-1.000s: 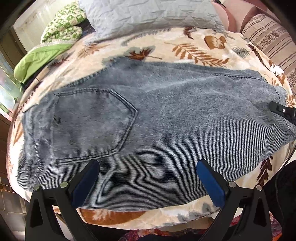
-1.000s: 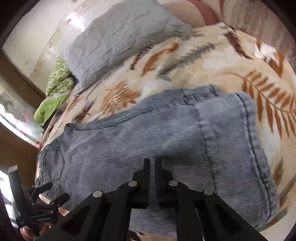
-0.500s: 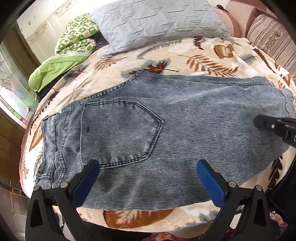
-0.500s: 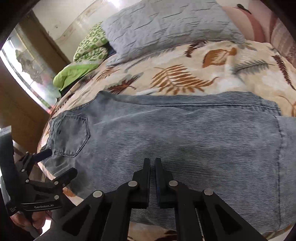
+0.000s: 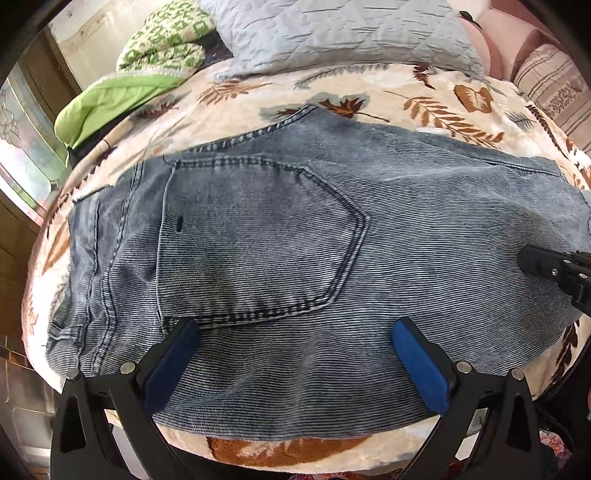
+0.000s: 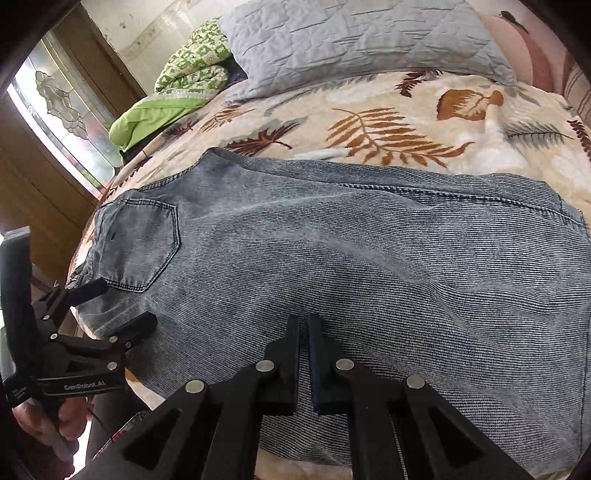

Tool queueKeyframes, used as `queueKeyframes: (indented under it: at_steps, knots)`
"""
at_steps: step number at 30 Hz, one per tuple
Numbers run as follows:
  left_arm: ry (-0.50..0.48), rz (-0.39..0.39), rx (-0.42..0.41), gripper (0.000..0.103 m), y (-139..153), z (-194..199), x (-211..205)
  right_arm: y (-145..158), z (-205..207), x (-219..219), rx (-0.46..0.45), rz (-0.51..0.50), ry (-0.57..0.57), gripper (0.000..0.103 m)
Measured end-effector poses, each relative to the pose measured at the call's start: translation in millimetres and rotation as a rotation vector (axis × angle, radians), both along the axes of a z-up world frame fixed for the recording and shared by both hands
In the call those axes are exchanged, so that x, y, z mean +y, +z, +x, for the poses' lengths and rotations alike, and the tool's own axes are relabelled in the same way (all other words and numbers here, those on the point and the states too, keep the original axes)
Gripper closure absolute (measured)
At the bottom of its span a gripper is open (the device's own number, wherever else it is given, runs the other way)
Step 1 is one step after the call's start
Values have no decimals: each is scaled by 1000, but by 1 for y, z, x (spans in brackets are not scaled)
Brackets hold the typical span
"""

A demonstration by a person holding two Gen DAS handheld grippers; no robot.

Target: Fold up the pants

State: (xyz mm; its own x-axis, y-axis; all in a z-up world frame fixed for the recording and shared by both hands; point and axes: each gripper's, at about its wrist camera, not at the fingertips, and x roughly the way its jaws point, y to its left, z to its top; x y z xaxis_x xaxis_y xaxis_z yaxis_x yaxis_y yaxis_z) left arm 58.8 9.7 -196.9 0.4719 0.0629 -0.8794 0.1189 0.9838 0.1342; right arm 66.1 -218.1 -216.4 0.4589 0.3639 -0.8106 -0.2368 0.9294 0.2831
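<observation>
Grey-blue jeans (image 5: 277, 240) lie flat across the bed, folded lengthwise with a back pocket (image 5: 251, 240) facing up and the waist at the left. My left gripper (image 5: 295, 326) hangs open just over the near edge below the pocket, blue pads (image 5: 170, 365) wide apart with nothing between them. In the right wrist view it (image 6: 125, 302) sits at the waist end, held by a person's hand (image 6: 55, 421). My right gripper (image 6: 304, 321) is shut over the leg part of the jeans (image 6: 332, 258), no cloth visibly pinched. Its tip (image 5: 526, 258) enters from the right.
A leaf-print blanket (image 5: 424, 96) covers the bed. A grey quilted pillow (image 5: 351, 29) and a green folded blanket (image 5: 122, 96) lie at the back, a striped cushion (image 5: 554, 85) at the far right. A wooden door with glass (image 6: 55, 103) stands on the left.
The right gripper has slid left along the jeans and rolled level, staying shut. The left gripper has come a little closer to the pocket and remains open.
</observation>
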Motion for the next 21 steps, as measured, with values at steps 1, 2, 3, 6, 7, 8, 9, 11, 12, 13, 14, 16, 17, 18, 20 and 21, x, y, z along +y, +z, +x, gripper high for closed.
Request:
queueKeyframes:
  at_steps: [1, 2, 3, 6, 7, 8, 9, 11, 12, 13, 14, 16, 17, 18, 20, 21]
  knots:
    - [-4, 0, -4, 0, -1, 0, 0, -1, 1, -1, -1, 4, 0, 97]
    - [-11, 4, -9, 0, -3, 0, 0, -2, 3, -1, 0, 11, 0, 97]
    - [-20, 11, -14, 0, -5, -1, -1, -2, 4, -2, 3, 19, -1, 97]
    - [-30, 12, -22, 0, -7, -1, 0, -3, 7, -3, 11, 40, -3, 97]
    - [-29, 14, -16, 0, -7, 0, -1, -3, 7, -4, 15, 46, -4, 97]
    - [-29, 19, -4, 0, -7, 3, -1, -2, 7, -4, 19, 52, -4, 97]
    - [-27, 23, 10, 0, -6, 5, -2, -3, 8, -5, 24, 59, -3, 97]
    - [-23, 29, 31, 0, -6, 8, -3, -3, 9, -7, 31, 74, 0, 97]
    - [-18, 31, 46, 0, -6, 9, -4, -3, 10, -8, 35, 80, 3, 97]
    - [-14, 32, 55, 0, -6, 11, -4, -3, 10, -10, 40, 89, 6, 97]
    - [-4, 35, 72, 0, -6, 13, -5, -4, 10, -11, 46, 96, 9, 97]
    - [17, 40, 95, 0, -6, 16, -6, -4, 12, -14, 64, 116, 13, 97]
    - [26, 45, 103, 0, -6, 17, -7, -4, 13, -15, 73, 125, 12, 96]
    - [34, 49, 108, 0, -7, 18, -8, -5, 13, -17, 82, 134, 12, 96]
    - [46, 57, 115, 0, -7, 19, -10, -5, 13, -19, 99, 150, 14, 97]
    - [50, 60, 118, 0, -7, 20, -10, -5, 14, -20, 107, 156, 17, 97]
